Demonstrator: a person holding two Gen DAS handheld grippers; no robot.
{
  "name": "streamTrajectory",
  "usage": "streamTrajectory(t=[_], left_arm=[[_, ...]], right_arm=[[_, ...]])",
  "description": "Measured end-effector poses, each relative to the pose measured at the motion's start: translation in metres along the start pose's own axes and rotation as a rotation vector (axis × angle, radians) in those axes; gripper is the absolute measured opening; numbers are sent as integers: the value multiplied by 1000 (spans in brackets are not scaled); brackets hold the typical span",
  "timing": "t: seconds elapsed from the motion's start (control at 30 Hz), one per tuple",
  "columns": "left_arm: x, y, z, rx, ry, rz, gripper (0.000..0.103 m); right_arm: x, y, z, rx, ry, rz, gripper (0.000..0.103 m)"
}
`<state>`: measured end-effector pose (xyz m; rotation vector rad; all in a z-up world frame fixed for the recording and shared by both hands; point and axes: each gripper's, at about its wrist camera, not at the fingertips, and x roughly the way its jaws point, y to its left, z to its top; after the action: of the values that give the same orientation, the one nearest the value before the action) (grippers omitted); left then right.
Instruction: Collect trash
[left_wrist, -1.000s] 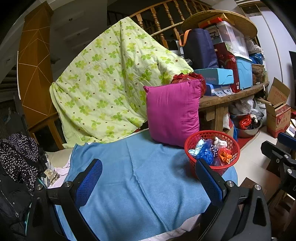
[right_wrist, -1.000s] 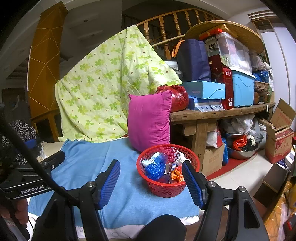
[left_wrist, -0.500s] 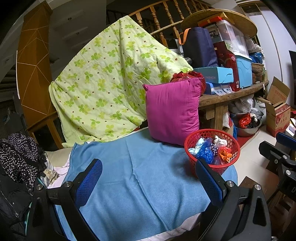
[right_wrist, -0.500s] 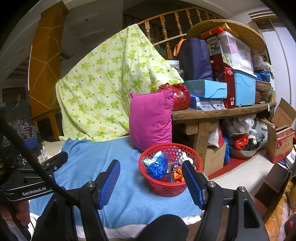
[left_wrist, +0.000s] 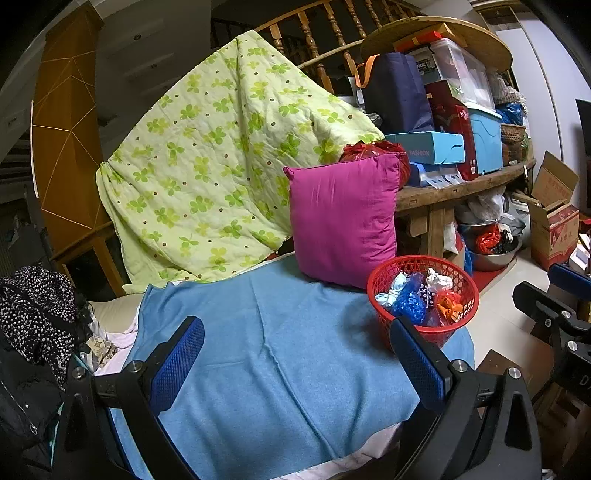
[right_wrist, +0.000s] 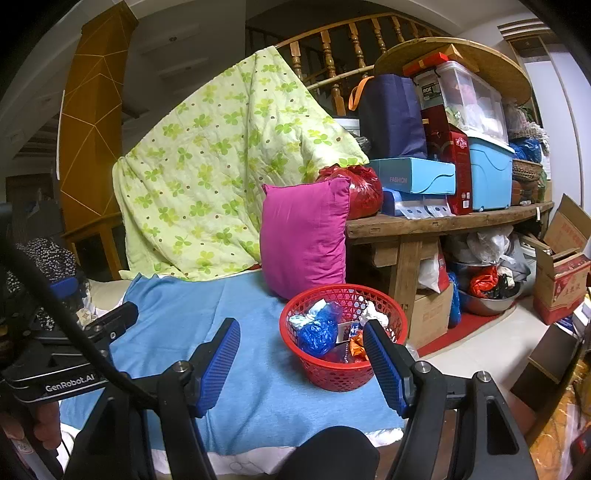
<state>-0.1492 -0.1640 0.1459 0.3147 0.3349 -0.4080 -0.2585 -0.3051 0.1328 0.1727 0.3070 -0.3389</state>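
A red plastic basket (left_wrist: 386, 275) (right_wrist: 334, 373) stands on the right end of a blue blanket (left_wrist: 280, 343) (right_wrist: 258, 380). Inside lie crumpled wrappers: a blue bag (left_wrist: 408, 304) (right_wrist: 317, 328), an orange scrap (left_wrist: 447, 301) (right_wrist: 355, 346) and white paper (left_wrist: 436, 278). My left gripper (left_wrist: 297, 360) hovers open over the blanket, nothing between its blue pads, the basket just beyond its right finger (left_wrist: 415, 365). Also open and empty, my right gripper (right_wrist: 301, 363) hangs at the blanket's near edge with its right finger (right_wrist: 384, 369) in front of the basket. The left gripper's body (right_wrist: 70, 354) shows at the left of the right wrist view.
A magenta pillow (left_wrist: 341, 218) leans behind the basket, beside a green clover quilt (left_wrist: 221, 158). A wooden table (right_wrist: 443, 221) piled with boxes and bags stands right, with a steel bowl (right_wrist: 487, 299) and cardboard boxes (right_wrist: 563, 280) on the floor. Dark clothes (left_wrist: 37, 314) lie left.
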Motion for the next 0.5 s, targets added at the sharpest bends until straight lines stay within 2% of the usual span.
streamTrajectory(t=[0.5], left_arm=[[7, 5, -6, -5, 18, -9, 100]], right_arm=[[9, 2, -4, -3, 16, 7, 73]])
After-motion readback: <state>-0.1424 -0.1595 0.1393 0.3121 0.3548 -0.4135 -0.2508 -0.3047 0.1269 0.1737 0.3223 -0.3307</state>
